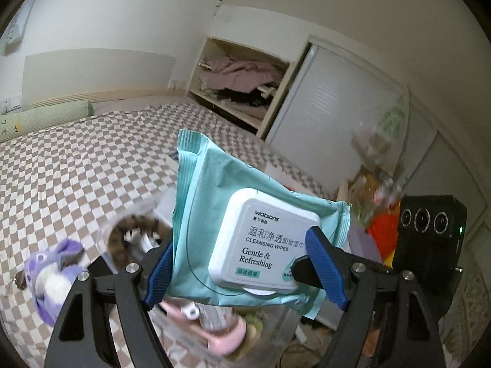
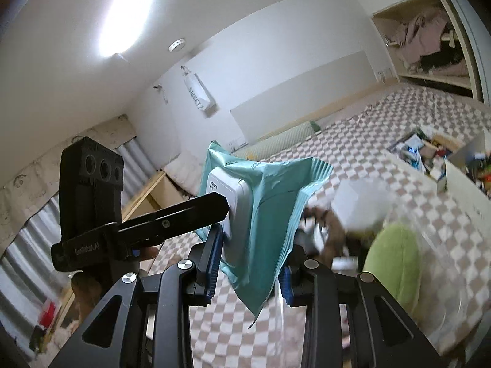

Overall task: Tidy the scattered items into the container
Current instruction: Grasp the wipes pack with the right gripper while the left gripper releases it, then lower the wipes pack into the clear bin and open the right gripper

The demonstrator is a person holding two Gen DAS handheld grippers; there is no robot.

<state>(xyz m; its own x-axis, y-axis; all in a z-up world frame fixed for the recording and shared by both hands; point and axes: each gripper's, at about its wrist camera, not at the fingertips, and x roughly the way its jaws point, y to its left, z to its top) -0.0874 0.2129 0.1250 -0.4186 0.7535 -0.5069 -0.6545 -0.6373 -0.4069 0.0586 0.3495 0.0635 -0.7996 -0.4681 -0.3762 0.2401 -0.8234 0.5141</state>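
Note:
A teal pack of cleansing wipes (image 1: 211, 190) with a white flip lid hangs in the air over the bed, and both grippers hold it. My left gripper (image 1: 242, 239) is shut on its two side edges, blue pads pressed in. My right gripper (image 2: 254, 245) is shut across the same pack (image 2: 267, 202), front to back; one of its fingers (image 1: 302, 268) rests on the lid. Below, blurred, is a clear plastic container (image 2: 445, 276) with a green item (image 2: 396, 257) and a pink item (image 1: 221, 337) inside.
A purple plush toy (image 1: 52, 273) and a brown furry thing (image 1: 132, 233) lie on the checkered bed sheet (image 1: 76, 165). An open cardboard box of clutter (image 2: 429, 153) sits further up the bed. An open wardrobe with clothes (image 1: 239, 76) stands behind it.

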